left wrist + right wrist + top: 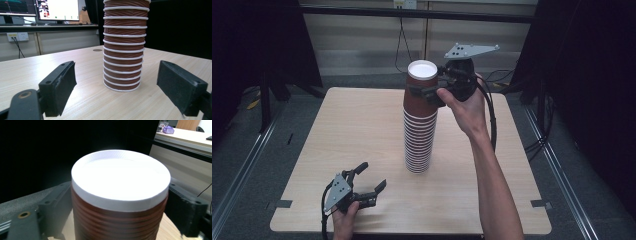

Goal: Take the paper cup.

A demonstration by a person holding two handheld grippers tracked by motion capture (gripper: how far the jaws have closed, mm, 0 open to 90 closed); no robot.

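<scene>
A tall stack of brown ribbed paper cups (418,140) stands upside down near the middle of the wooden table (342,125). The top cup (421,85) shows its white base (120,177). My right gripper (426,93) is raised at the top of the stack, shut on the top cup, with a pad (58,205) pressed against each side. My left gripper (373,175) rests low near the table's front left, open and holding nothing. Its pads (61,87) point at the foot of the stack (122,75), which stands some way ahead of them.
Black frame posts (267,75) and a crossbar (412,12) ring the table's back. Cables (401,45) hang behind it. Floor rails (242,170) run along both sides. In the left gripper view, monitors (57,10) and a wall socket (17,36) stand beyond the far edge.
</scene>
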